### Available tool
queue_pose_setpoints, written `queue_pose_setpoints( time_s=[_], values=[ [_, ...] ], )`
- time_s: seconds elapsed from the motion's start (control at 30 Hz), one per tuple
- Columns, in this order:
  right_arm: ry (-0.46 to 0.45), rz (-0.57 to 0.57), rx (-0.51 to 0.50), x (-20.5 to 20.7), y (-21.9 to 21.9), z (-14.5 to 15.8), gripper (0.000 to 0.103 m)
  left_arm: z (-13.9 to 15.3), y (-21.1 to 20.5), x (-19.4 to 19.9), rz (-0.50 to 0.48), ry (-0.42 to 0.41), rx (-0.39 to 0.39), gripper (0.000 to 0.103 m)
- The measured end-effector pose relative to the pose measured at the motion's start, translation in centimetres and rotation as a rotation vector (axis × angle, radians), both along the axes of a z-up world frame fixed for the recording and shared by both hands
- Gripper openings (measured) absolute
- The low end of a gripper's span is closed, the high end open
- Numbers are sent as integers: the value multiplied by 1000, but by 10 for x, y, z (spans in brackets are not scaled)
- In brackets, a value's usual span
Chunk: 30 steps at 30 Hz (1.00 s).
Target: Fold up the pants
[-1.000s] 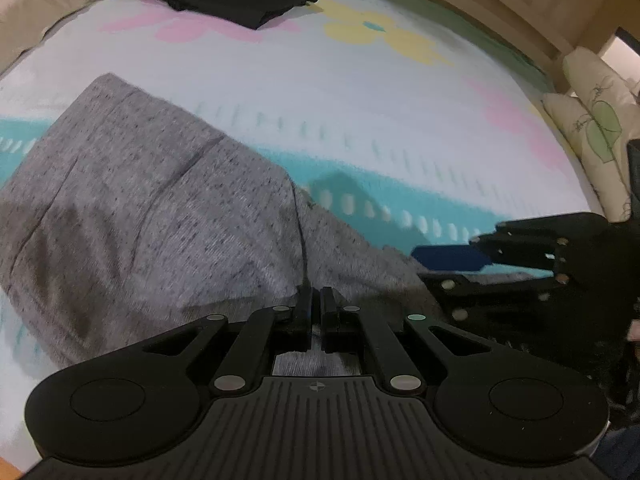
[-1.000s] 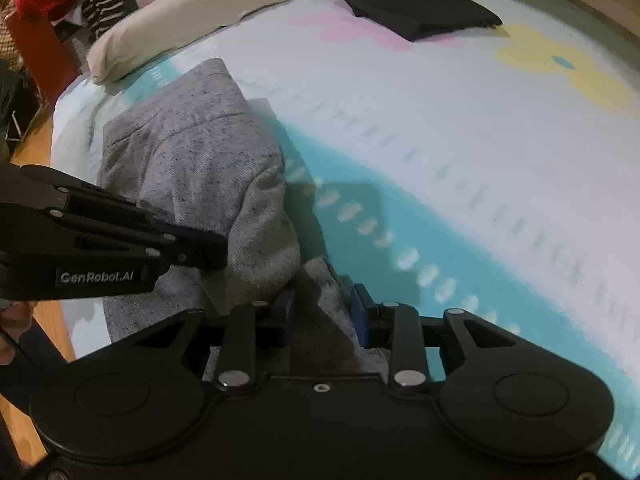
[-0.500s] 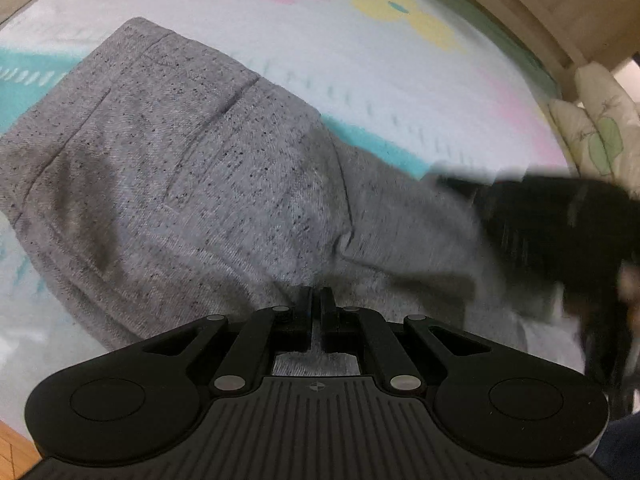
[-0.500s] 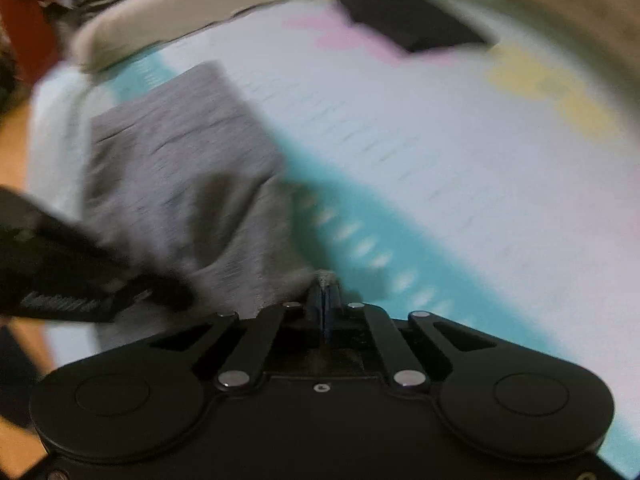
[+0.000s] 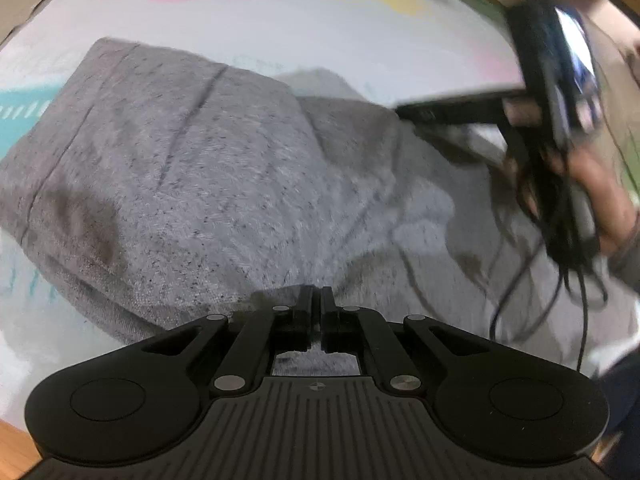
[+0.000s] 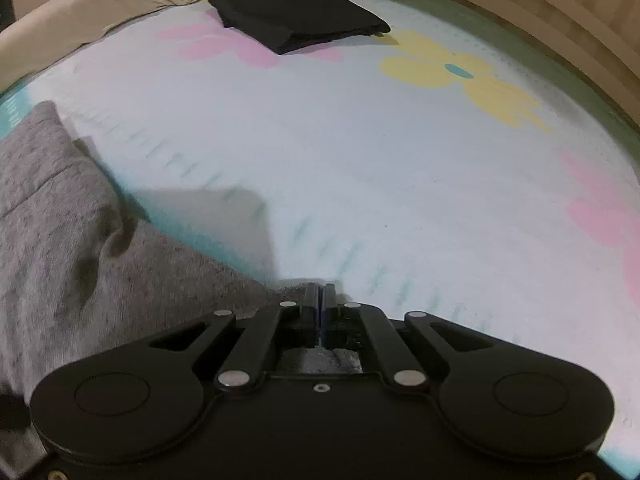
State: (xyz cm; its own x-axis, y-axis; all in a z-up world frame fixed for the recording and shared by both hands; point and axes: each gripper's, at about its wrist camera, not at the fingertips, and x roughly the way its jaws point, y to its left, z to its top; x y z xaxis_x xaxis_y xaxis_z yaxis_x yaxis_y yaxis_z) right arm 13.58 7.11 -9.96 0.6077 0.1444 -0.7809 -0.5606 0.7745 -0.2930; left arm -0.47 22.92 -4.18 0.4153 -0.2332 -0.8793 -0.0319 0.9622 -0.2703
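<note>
Grey heathered pants (image 5: 224,184) lie bunched on a bed sheet (image 6: 360,168) printed with pink and yellow flowers and a teal band, the fabric heaped in soft folds toward the near edge of the bed. In the left wrist view, the left gripper (image 5: 316,300) sits low over the near hem of the pants, its 2 black fingers (image 5: 306,300) drawn almost together with only a narrow slit between them and grey cloth gathered at their tips; the fabric appears pinched there. In the right wrist view, the right gripper (image 6: 320,296) has its fingers (image 6: 310,298) pressed close, a thin blue line showing between the pads, and a small edge of the grey pants (image 6: 100,264) caught at the tips where the cloth meets the bare sheet. From the left wrist camera, the right gripper (image 5: 420,114) shows as a blurred black shape at the upper right, above the far side of the pants, with dark cables (image 5: 560,240) trailing down from it and the person's right hand (image 5: 592,184) behind. A folded black garment (image 6: 296,14) rests well apart at the far end of the bed, just beside a beige pillow (image 6: 100,4). A wooden bed frame (image 6: 560,20) curves along the right edge.
</note>
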Motion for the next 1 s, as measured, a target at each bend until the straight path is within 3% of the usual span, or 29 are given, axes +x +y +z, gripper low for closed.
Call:
queue_pose_setpoints(
  time_s=[0.1,0.2,0.37,0.43,0.57,0.7,0.77,0.87,0.93,1.0],
  values=[
    [-20,-4,-1,0,3,7,6,11,6,-5,-16,-34,14,4],
    [-64,-8,29,-15,-6,28,20,24,34,-11,126,-106,47,4],
    [-90,127,44,-73,-16,53,62,32,78,-25,392,-141,46,4],
    [-102,189,55,-104,-19,53,70,28,83,-26,436,-117,30,4],
    [-137,334,32,-168,-20,36,70,16,89,-25,438,-96,16,4],
    [-239,486,-92,-209,-10,9,67,15,90,-28,436,-106,12,4],
    [-279,531,-133,-222,-7,0,65,17,93,-28,449,-115,-3,4],
    [-258,546,-139,-221,-3,-9,63,18,97,-31,478,-139,-12,5],
    [-245,530,-144,-222,-2,-14,53,17,99,-29,488,-140,-27,6],
    [-221,513,-153,-219,-1,-19,47,13,103,-29,494,-134,-73,24]
  ],
)
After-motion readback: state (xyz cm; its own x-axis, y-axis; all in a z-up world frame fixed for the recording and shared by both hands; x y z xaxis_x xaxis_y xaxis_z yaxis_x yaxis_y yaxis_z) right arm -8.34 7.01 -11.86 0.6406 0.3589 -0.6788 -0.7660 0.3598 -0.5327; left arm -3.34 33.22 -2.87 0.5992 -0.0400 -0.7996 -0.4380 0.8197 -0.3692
